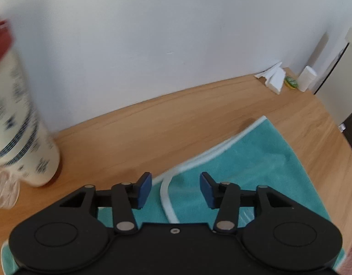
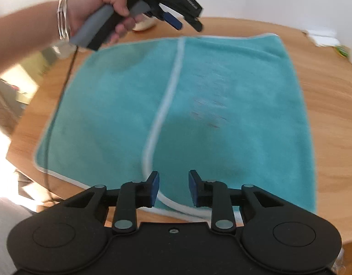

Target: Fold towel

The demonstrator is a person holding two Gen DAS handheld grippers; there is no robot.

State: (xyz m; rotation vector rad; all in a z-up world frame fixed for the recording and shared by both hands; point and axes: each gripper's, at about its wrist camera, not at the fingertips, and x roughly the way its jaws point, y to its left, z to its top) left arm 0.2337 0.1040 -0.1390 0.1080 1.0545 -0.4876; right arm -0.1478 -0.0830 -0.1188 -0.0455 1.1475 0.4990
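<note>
Teal towel (image 2: pixel 233 119) spread flat mid-frame on wooden table (image 2: pixel 331 105), one flap already over, white hem running up centre. Right gripper (image 2: pixel 173 186) spread wide, empty, low at near edge, likely lining up on hem. Left gripper (image 1: pixel 175 189) likewise released, over far edge beside patterned cup (image 1: pixel 27 137) at left.
</note>
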